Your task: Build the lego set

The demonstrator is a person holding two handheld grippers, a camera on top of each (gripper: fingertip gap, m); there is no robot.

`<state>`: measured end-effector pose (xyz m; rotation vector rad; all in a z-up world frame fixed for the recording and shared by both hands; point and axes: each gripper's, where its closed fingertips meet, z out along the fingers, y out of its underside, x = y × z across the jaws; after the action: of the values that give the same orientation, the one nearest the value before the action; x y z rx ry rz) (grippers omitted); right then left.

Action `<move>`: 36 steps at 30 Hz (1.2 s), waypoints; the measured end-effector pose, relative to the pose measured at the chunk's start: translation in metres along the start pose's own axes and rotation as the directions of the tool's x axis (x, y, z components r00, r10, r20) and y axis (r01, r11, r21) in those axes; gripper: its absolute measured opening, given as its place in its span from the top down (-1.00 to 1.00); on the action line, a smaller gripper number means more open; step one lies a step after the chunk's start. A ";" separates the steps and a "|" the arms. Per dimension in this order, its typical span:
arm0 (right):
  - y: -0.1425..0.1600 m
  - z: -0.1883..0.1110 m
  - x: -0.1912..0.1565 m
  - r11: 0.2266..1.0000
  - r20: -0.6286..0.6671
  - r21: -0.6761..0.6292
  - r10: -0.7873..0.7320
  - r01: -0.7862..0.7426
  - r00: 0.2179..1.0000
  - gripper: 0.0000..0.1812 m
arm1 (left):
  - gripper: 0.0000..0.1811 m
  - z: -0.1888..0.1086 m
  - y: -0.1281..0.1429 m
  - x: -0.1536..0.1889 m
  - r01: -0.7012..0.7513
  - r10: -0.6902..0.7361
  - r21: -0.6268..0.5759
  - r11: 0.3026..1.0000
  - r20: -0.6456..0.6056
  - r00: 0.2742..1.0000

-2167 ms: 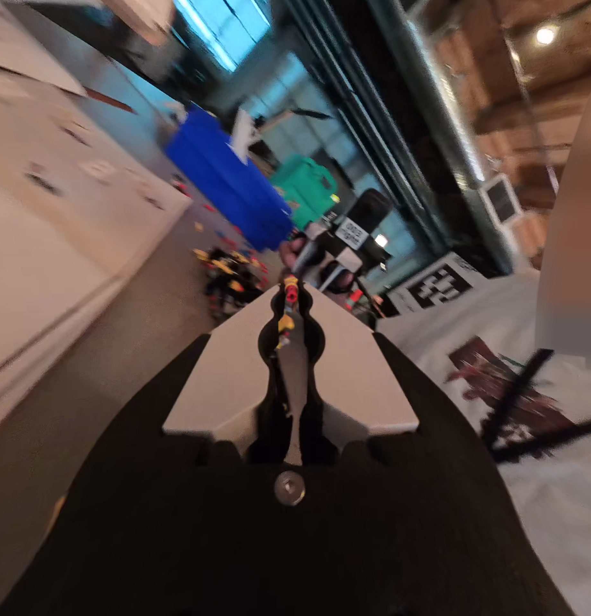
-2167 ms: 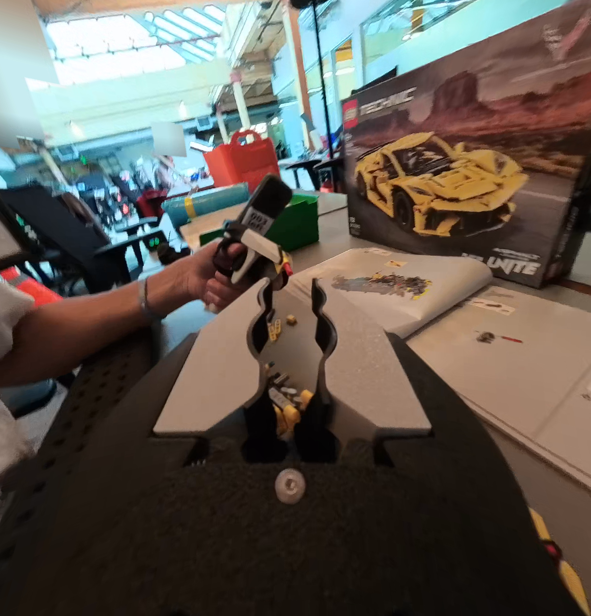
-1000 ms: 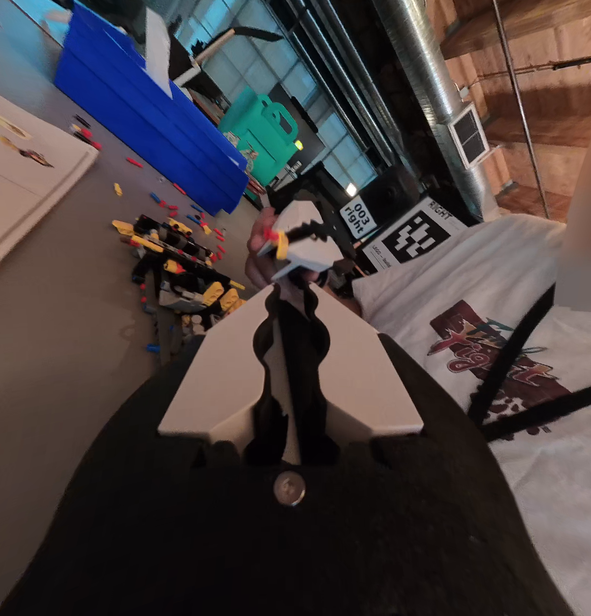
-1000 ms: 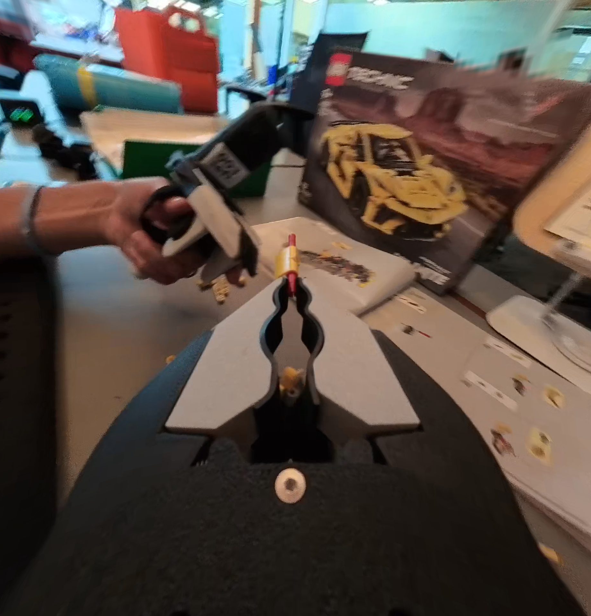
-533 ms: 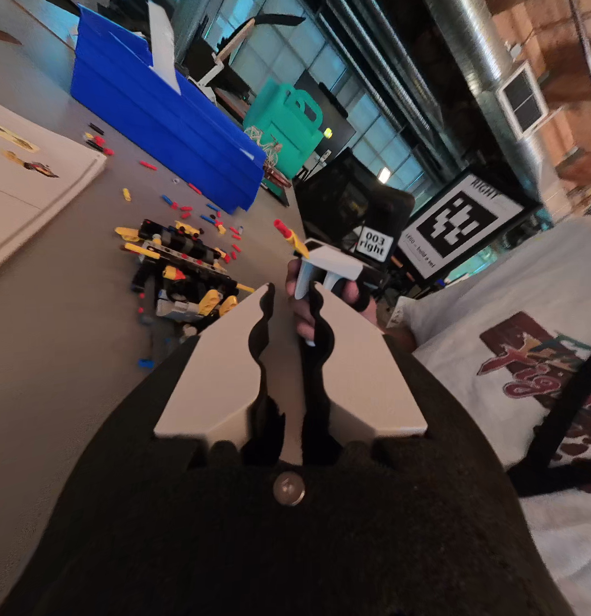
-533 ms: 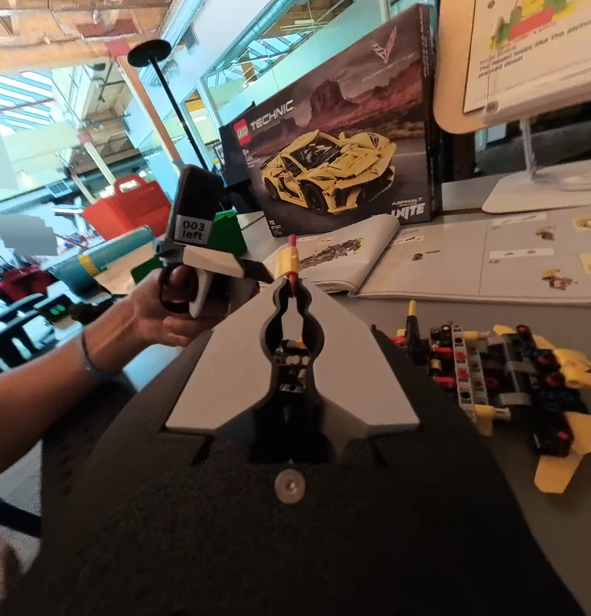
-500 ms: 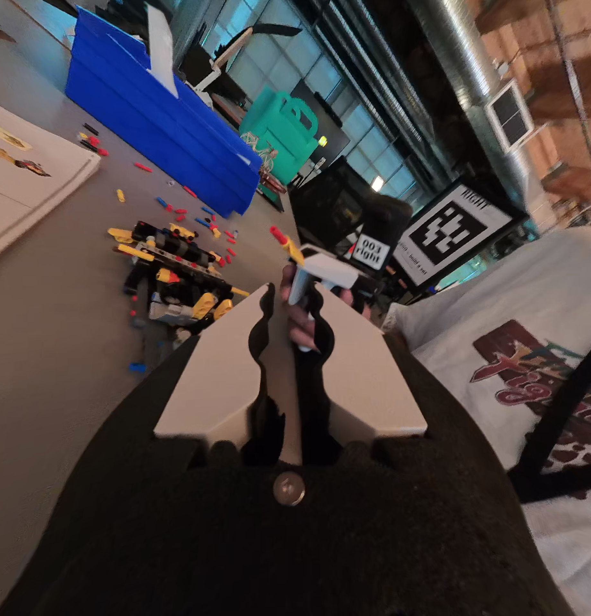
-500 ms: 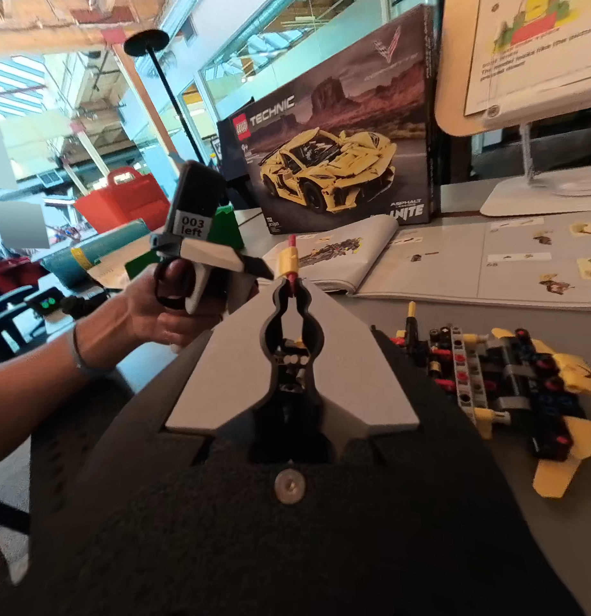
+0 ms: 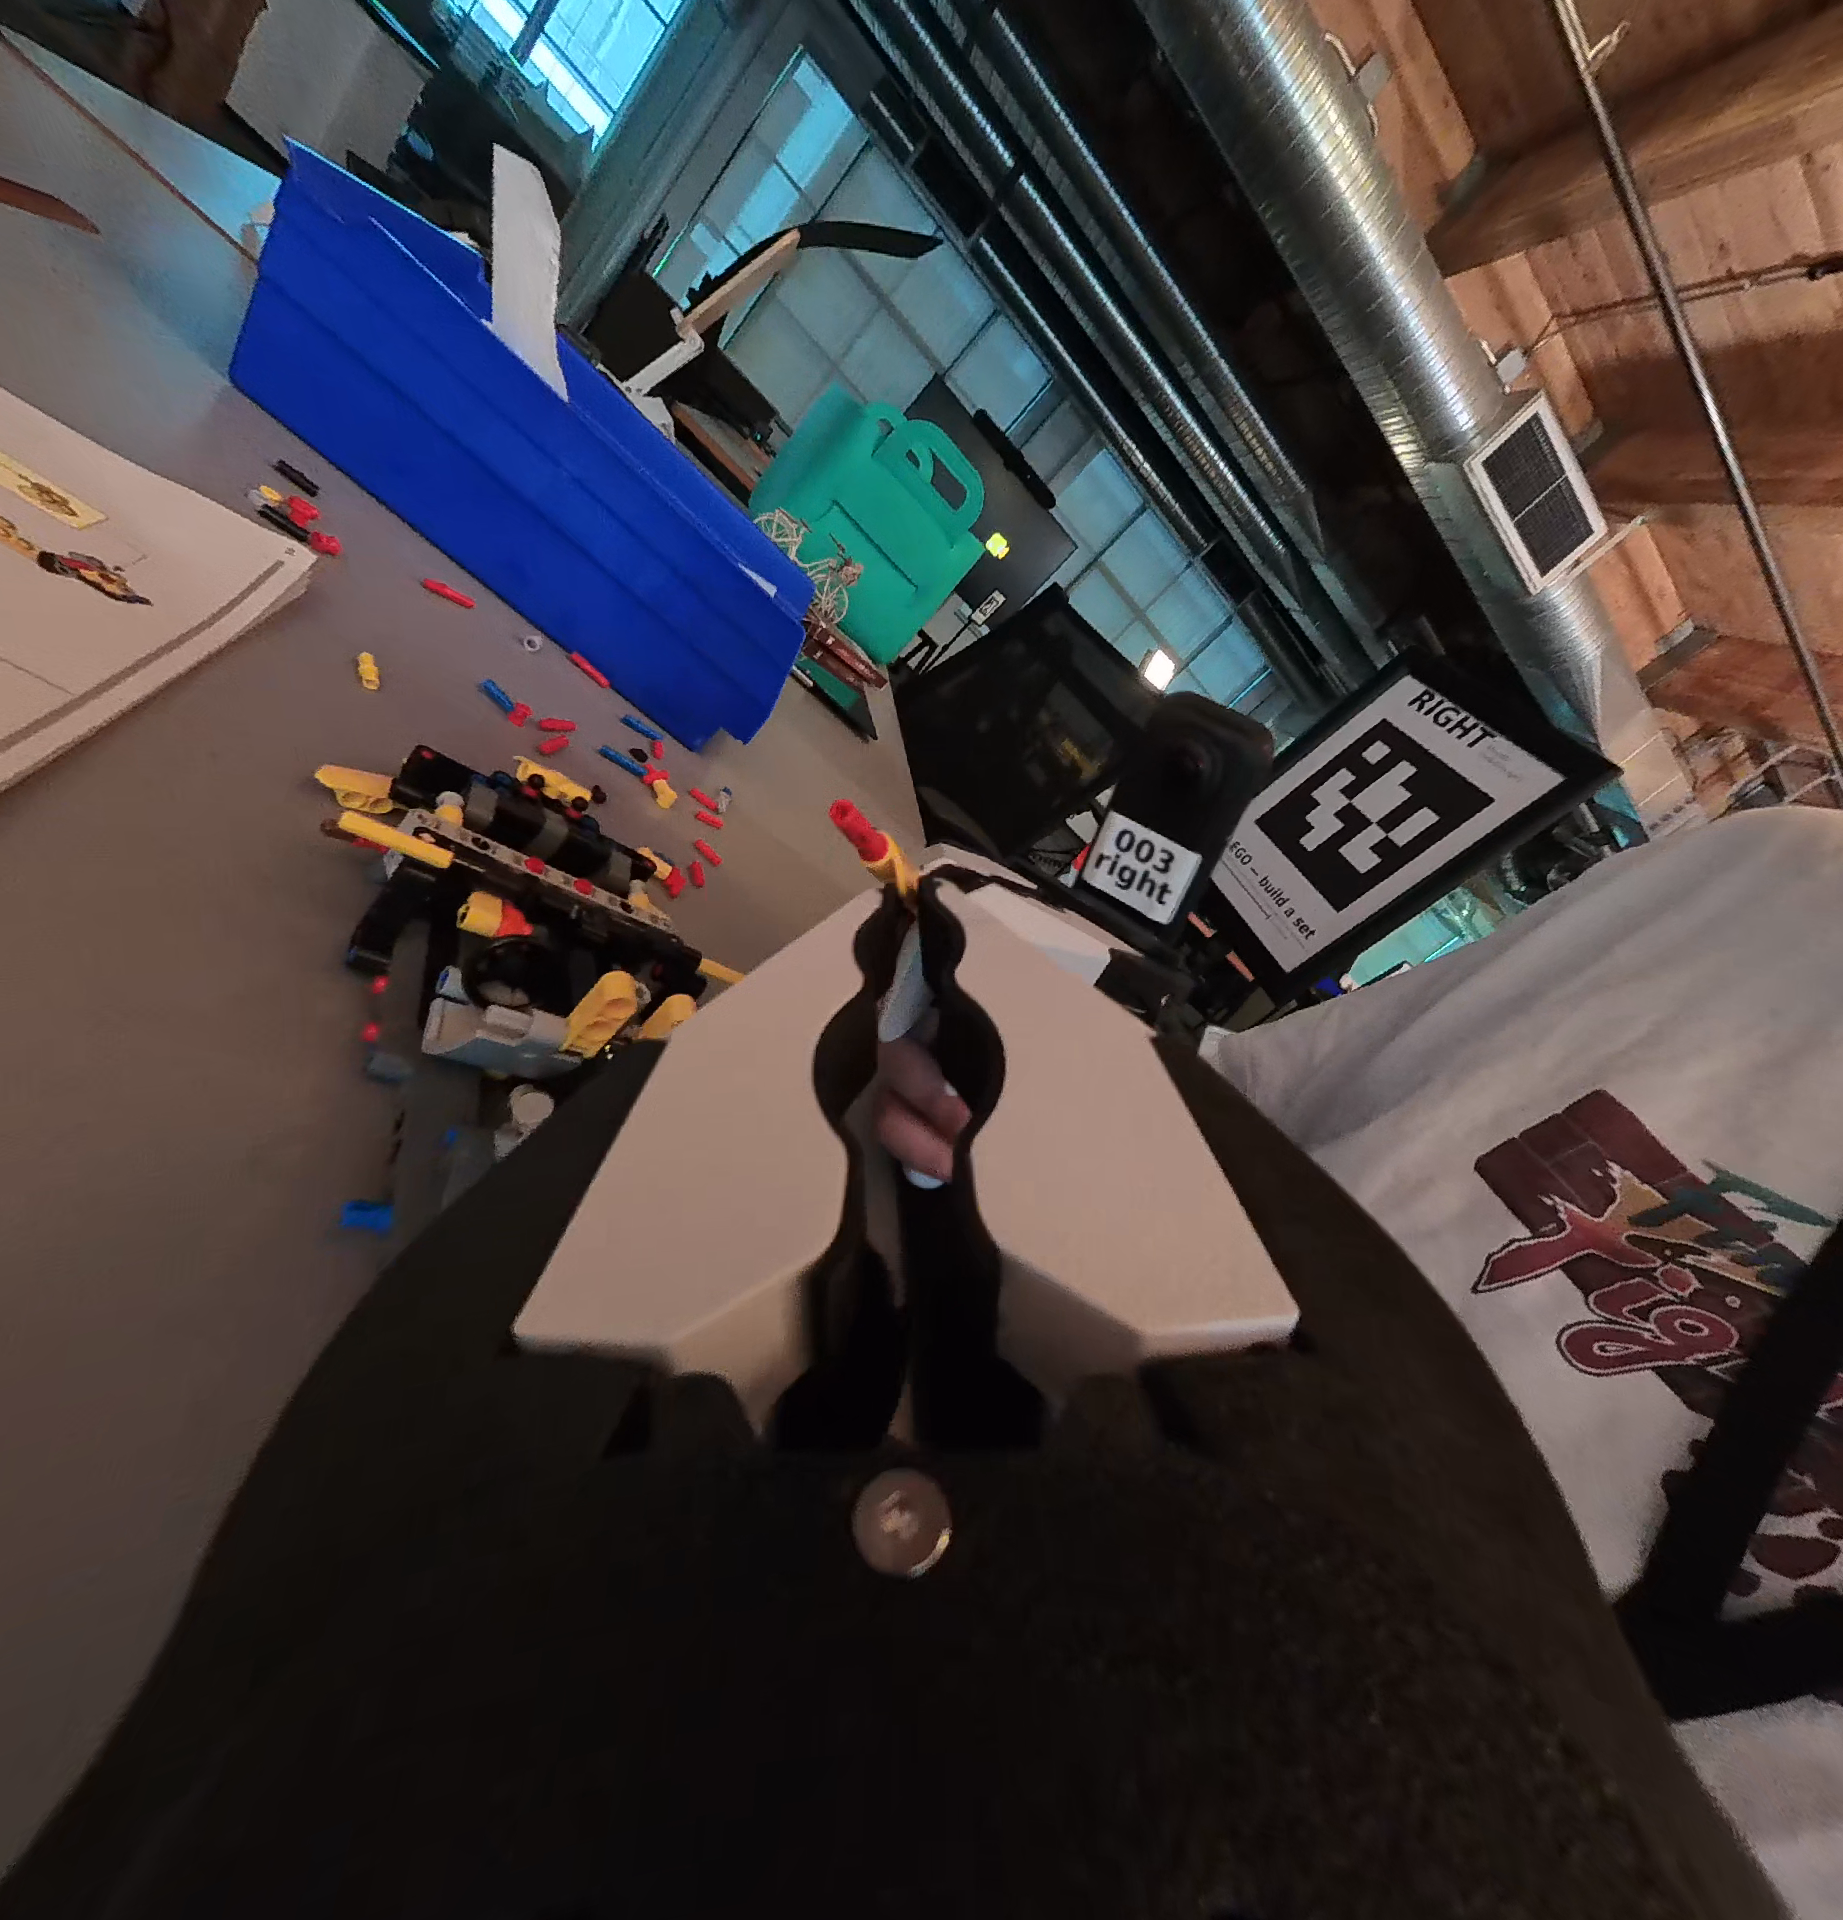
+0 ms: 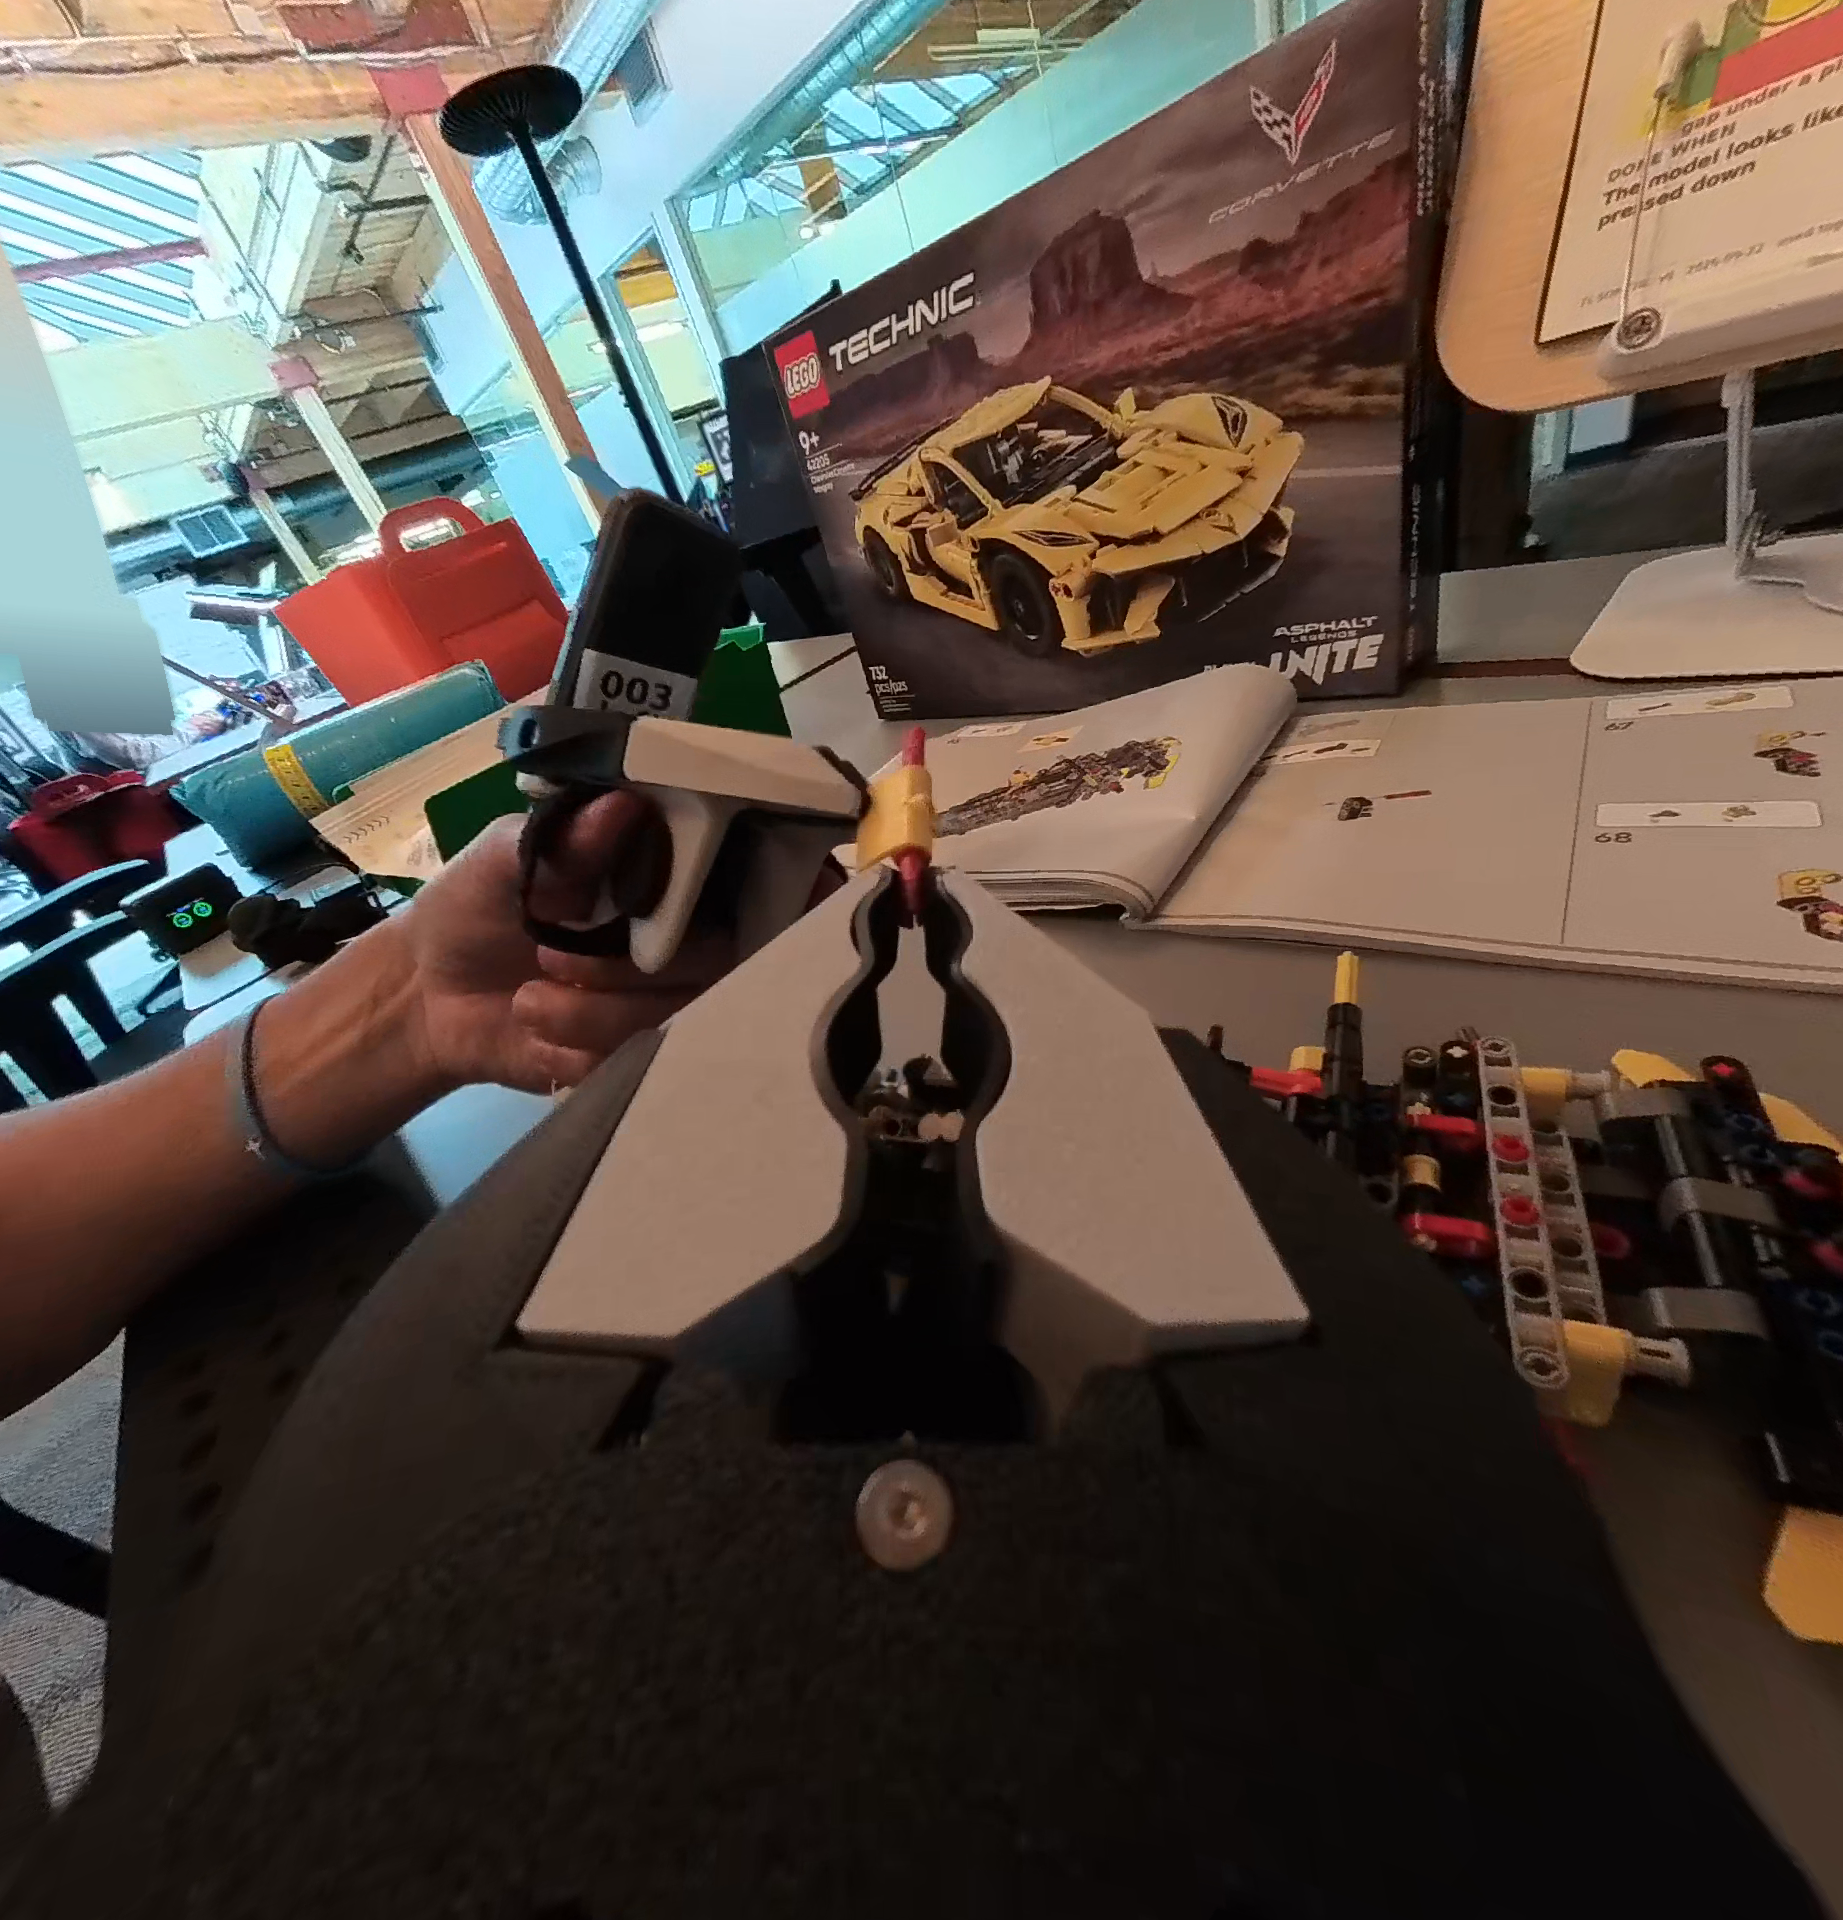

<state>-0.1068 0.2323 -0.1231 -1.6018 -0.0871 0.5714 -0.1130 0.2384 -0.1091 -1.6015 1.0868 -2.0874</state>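
Red axle [image 10: 912,821] w/ yellow connector [image 10: 894,821] threaded on it: being held in mid-air above the counter [image 10: 1156,966], between both claws. Right claw [image 10: 912,894] is pinching the axle's lower end, tips together on it. Left claw [image 10: 860,805] is coming in from the left side of the right wrist view, its tips meeting on the yellow connector; in the left wrist view the left claw [image 9: 901,904] is showing tips drawn together at the yellow part, red axle [image 9: 855,826] sticking out up-left beyond them.

Partly built chassis [image 10: 1582,1205], black/grey/yellow w/ red pins: lying on the counter just right of the right claw, apart from it. Same chassis [image 9: 512,914] is sitting left of the left claw in the left wrist view, loose red/blue/yellow pins [image 9: 626,748] scattered around it.

Open instruction booklet [image 10: 1416,810]: lying flat behind the chassis. Set box [image 10: 1104,468] w/ yellow car picture: standing upright behind the booklet. Blue bin [image 9: 501,488]: resting at the far counter edge, beyond the loose pins.

Person's hand [image 10: 501,966] is gripping the left claw's handle, wrist w/ a thin band.
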 end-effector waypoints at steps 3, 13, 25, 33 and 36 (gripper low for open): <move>0.002 0.001 0.001 1.000 -0.005 -0.008 0.001 -0.001 1.000 0.96 | 0.97 0.000 0.000 -0.001 0.017 -0.017 0.010 1.000 -0.005 1.000; 0.011 0.004 0.003 0.991 -0.073 -0.075 -0.118 0.112 0.990 0.97 | 0.98 0.000 0.001 -0.003 0.049 -0.049 0.012 0.999 -0.016 0.999; 0.003 -0.011 -0.006 0.900 0.403 -0.206 -0.280 0.384 0.871 0.63 | 0.99 -0.031 -0.008 -0.024 0.179 -0.180 -0.054 0.982 -0.030 0.983; 0.016 0.001 0.025 0.728 0.708 -0.353 -0.203 0.588 0.676 0.31 | 0.99 -0.020 0.009 -0.044 0.352 -0.356 -0.110 0.930 -0.022 0.934; 0.034 0.009 0.020 0.681 0.738 -0.292 -0.287 0.672 0.611 0.28 | 0.99 -0.013 0.015 -0.043 0.351 -0.355 -0.116 0.929 -0.014 0.935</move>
<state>-0.1023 0.2436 -0.1619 -1.7377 -1.3226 0.6486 -0.1134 0.2607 -0.1510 -1.9453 1.0009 -2.3205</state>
